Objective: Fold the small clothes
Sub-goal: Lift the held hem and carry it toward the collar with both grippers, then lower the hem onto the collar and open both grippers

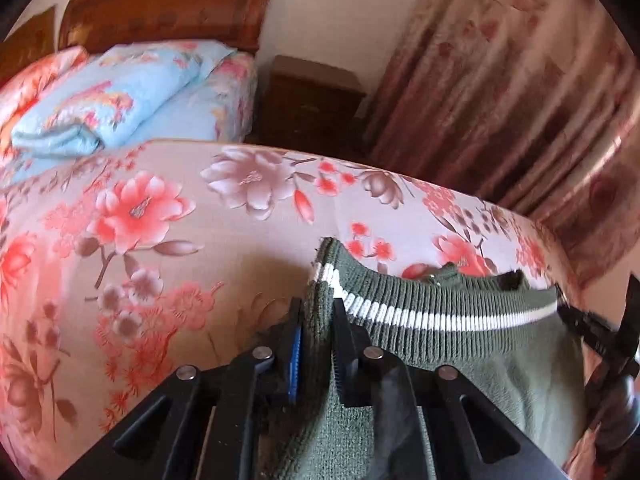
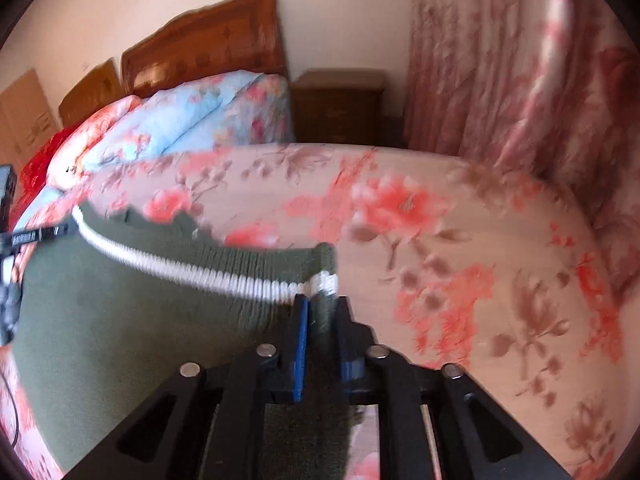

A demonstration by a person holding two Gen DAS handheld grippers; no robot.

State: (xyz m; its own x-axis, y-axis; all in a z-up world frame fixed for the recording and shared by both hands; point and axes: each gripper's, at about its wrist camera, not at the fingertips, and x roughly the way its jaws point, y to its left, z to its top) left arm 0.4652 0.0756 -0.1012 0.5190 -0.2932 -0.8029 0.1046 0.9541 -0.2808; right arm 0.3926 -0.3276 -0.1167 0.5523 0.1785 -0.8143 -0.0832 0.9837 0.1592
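A dark green knitted garment [image 1: 460, 344] with a white stripe [image 1: 440, 316] across its ribbed hem lies spread on the pink floral bedsheet [image 1: 180, 240]. My left gripper [image 1: 319, 308] is shut on the hem's left corner, and the green knit fills the gap between its fingers. In the right wrist view the same garment [image 2: 140, 312] stretches away to the left. My right gripper [image 2: 322, 304] is shut on the hem's right corner, just below the stripe. The hem runs taut between the two grippers. The garment's lower part is hidden behind the gripper bodies.
A folded light-blue floral quilt [image 1: 100, 96] and pillows lie at the head of the bed below a carved wooden headboard [image 1: 168, 4]. A dark wooden nightstand [image 1: 312, 100] stands past the bed's far edge. Floral curtains [image 1: 500, 80] hang on the right.
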